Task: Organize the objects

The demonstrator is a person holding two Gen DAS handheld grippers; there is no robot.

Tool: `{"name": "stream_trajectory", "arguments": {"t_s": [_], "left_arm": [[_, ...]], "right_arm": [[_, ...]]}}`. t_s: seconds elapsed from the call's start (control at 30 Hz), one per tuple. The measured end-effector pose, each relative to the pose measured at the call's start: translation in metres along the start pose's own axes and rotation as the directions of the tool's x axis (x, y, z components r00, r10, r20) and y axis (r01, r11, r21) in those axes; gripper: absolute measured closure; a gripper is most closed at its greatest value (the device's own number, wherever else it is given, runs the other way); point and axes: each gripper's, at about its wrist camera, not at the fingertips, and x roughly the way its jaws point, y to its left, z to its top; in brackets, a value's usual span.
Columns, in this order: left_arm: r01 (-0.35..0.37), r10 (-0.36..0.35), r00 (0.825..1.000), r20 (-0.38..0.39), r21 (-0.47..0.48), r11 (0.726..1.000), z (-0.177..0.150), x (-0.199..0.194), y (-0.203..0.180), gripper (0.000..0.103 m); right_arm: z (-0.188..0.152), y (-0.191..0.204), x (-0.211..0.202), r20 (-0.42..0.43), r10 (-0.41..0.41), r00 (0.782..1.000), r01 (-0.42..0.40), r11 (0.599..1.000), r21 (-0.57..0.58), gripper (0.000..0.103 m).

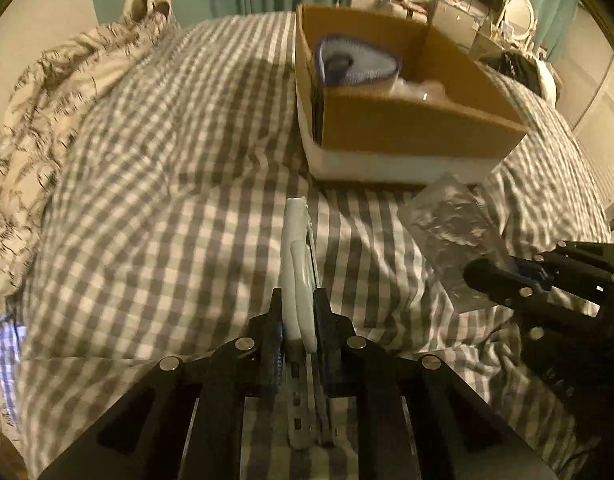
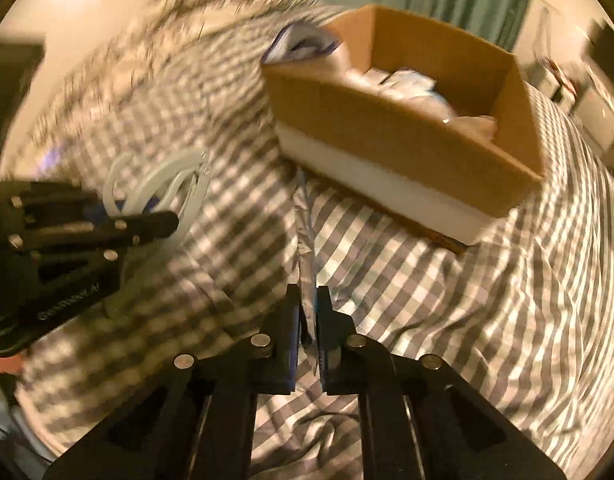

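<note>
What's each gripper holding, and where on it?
Left gripper: white plastic hangers, pinched edge-on near one end. Right gripper: clear plastic bag, pinched at its near edge.

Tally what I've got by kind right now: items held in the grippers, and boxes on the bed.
White plastic hangers, clamped in the left gripper: 1 bunch
Clear plastic bag, pinched in the right gripper: 1
Cardboard box on the checked bedsheet: 1
Total: 3

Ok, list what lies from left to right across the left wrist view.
Crumpled black-and-white patterned blanket → left tool shut on white plastic ring hangers → open brown cardboard box → clear crinkled plastic bag → right tool, all over the grey-and-white checked bedsheet.
</note>
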Motion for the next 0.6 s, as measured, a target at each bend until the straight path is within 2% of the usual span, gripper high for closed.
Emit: {"name": "stream_trajectory", "arguments": {"t_s": [0.2,0.37,0.43,0.6], "left_arm": [[0.02,-0.021,0.995,0.098,0.019,1.0,0.027,-0.039,-0.007,0.09],[0.046,-0.057,0.98,0.193,0.06,0.997,0.06,-0.076,-0.022,0.09],[0.06,-0.073,0.975,0.21,0.068,0.996,0.078,-0.079,-0.024,0.09],[0.057,-0.082,0.961,0.266,0.099,0.993,0.128,-0.089,-0.042,0.09]], "right_arm": [[0.001,-0.005,-0.043,0.094,0.016,0.995,-0.019,0.999,0.031,0.096],[0.019,-0.017,-0.093,0.219,-0.004,0.976,-0.007,0.999,0.051,0.096],[0.03,-0.025,-0.108,0.264,-0.019,0.964,0.001,0.998,0.07,0.096],[0.063,-0.047,-0.124,0.326,-0.05,0.944,0.012,0.993,0.119,0.096]]}}
